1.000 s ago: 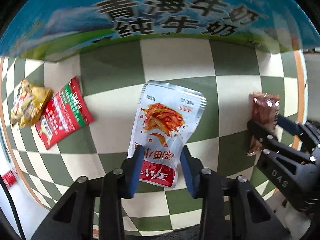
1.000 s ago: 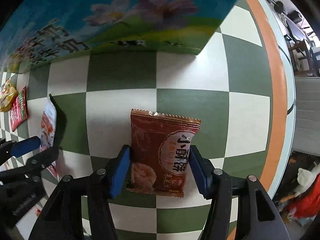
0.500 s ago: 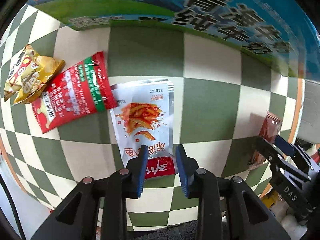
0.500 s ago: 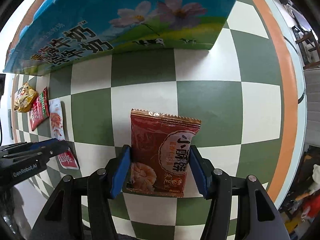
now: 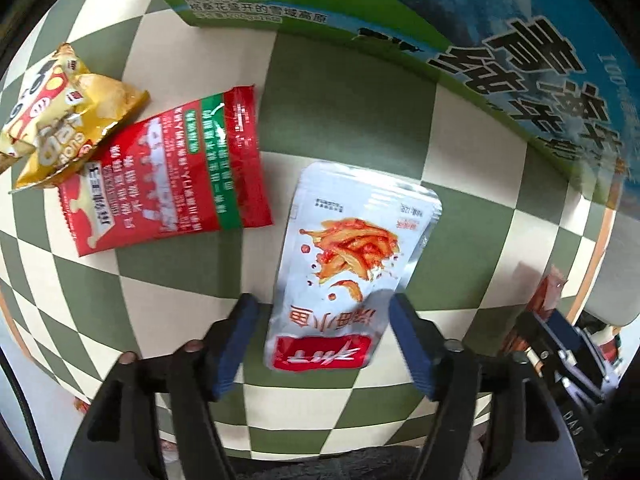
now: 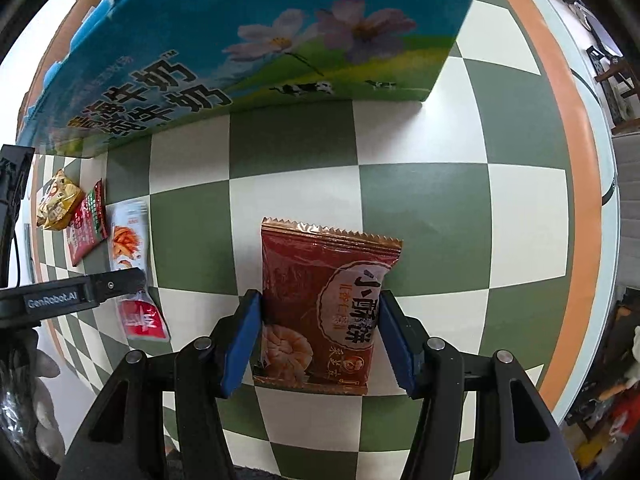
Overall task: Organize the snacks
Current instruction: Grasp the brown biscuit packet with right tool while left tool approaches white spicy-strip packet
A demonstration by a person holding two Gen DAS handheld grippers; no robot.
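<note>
My left gripper (image 5: 322, 344) is open, its pads apart from the silver fish-snack pouch (image 5: 348, 264), which lies flat on the checkered table (image 5: 328, 92) to the right of a red packet (image 5: 168, 172) and a yellow chip bag (image 5: 60, 112). My right gripper (image 6: 320, 338) is shut on the brown-red shrimp cracker packet (image 6: 320, 304), its pads touching both sides. The silver pouch (image 6: 130, 248), red packet (image 6: 86, 220) and yellow bag (image 6: 56, 204) also show in a row at the left of the right wrist view.
A large blue and green milk carton box (image 6: 248, 52) stands along the back of the table; it also shows in the left wrist view (image 5: 460, 28). The table's orange rim (image 6: 576, 152) curves on the right. The left gripper's body (image 6: 60, 300) shows at the left.
My left gripper carried the silver pouch left beside the red packet, set it down and opened. The right gripper kept hold of the brown-red packet.
</note>
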